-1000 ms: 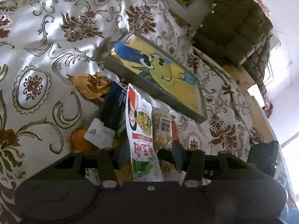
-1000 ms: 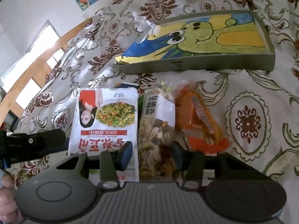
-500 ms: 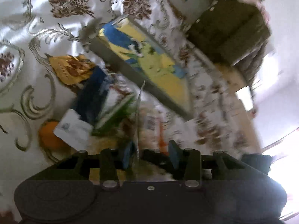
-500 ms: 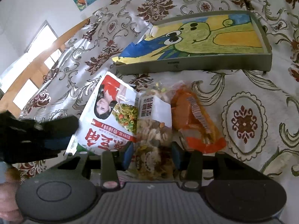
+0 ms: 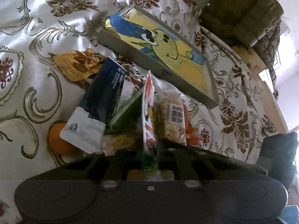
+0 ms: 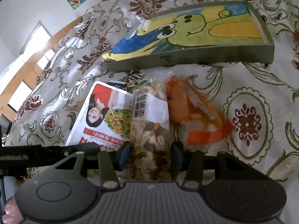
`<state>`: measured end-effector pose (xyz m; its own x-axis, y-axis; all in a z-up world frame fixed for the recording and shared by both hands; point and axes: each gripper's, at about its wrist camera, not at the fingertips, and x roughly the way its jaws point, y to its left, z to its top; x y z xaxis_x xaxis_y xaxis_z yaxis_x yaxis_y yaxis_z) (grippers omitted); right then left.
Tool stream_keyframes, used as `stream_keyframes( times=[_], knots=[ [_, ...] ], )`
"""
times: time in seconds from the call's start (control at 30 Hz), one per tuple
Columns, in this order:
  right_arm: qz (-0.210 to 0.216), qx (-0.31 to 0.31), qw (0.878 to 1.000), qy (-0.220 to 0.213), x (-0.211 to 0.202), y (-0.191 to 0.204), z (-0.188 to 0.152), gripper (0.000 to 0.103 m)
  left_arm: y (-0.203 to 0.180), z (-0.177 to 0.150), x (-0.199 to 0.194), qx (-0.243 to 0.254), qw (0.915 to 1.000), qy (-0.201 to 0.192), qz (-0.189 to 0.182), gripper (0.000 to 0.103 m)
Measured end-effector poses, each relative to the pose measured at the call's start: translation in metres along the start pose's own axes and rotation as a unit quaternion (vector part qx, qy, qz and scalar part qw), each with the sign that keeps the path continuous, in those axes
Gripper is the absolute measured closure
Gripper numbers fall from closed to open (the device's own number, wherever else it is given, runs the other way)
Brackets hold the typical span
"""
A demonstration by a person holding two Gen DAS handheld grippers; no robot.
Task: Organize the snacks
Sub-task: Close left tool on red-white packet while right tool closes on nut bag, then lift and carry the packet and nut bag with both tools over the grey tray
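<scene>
Red packet (image 5: 148,112) now edge-on, print hidden.

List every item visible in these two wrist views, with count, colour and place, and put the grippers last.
tray: 1, grey with a green cartoon picture inside, behind the snack pile.
red-and-white snack packet: 1, showing a woman and a dish, left in the pile, pinched at its bottom edge.
clear mixed-snack bag: 1, white label, middle of the pile.
orange packet: 1, right of the clear bag.
dark blue packet: 1, white end, left of the red-and-white packet.
gold packet: 1, on the cloth beyond the blue one.
orange round item: 1, under the blue packet; kind unclear.
tablecloth: 1, white with brown floral print.
left gripper: 1, black, shut on the red-and-white packet.
right gripper: 1, open astride the clear bag.
</scene>
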<state>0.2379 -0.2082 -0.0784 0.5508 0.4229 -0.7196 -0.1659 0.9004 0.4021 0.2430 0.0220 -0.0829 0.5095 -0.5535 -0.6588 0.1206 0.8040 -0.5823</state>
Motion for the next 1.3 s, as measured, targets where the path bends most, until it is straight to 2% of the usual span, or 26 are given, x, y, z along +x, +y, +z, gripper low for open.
stream_keyframes(
  times=[0.2, 0.3, 0.6, 0.77, 0.87, 0.97, 1.1, 1.3],
  knots=[
    [-0.012, -0.012, 1.0, 0.0, -0.007, 0.008, -0.002, 0.055, -0.011, -0.004, -0.006, 0.023, 0.9997, 0.002, 0.007, 0.094],
    [-0.02, -0.026, 0.999, -0.004, -0.014, 0.015, -0.004, 0.056, -0.015, -0.007, -0.016, 0.018, 0.9998, -0.002, 0.003, 0.095],
    [-0.004, -0.019, 0.998, -0.054, -0.057, 0.022, -0.007, 0.056, -0.011, -0.011, -0.042, -0.035, 0.9979, -0.039, -0.038, 0.096],
    [0.008, 0.011, 0.996, -0.093, -0.075, 0.01, 0.003, 0.056, -0.016, -0.012, -0.043, -0.025, 0.9984, -0.045, -0.027, 0.096],
    [0.009, 0.025, 0.994, -0.105, -0.08, 0.003, 0.009, 0.056, -0.014, -0.011, -0.042, -0.031, 0.9981, -0.046, -0.028, 0.097],
    [0.01, 0.034, 0.993, -0.11, -0.081, -0.003, 0.012, 0.056, -0.014, -0.01, -0.047, -0.034, 0.9968, -0.064, -0.035, 0.096],
    [0.01, 0.04, 0.992, -0.12, -0.082, -0.007, 0.016, 0.056, -0.017, 0.001, -0.049, -0.044, 0.9942, -0.085, -0.05, 0.096],
    [0.011, 0.057, 0.987, -0.153, -0.082, -0.021, 0.038, 0.056, -0.042, 0.04, -0.031, -0.037, 0.9915, -0.104, -0.068, 0.096]
  ],
)
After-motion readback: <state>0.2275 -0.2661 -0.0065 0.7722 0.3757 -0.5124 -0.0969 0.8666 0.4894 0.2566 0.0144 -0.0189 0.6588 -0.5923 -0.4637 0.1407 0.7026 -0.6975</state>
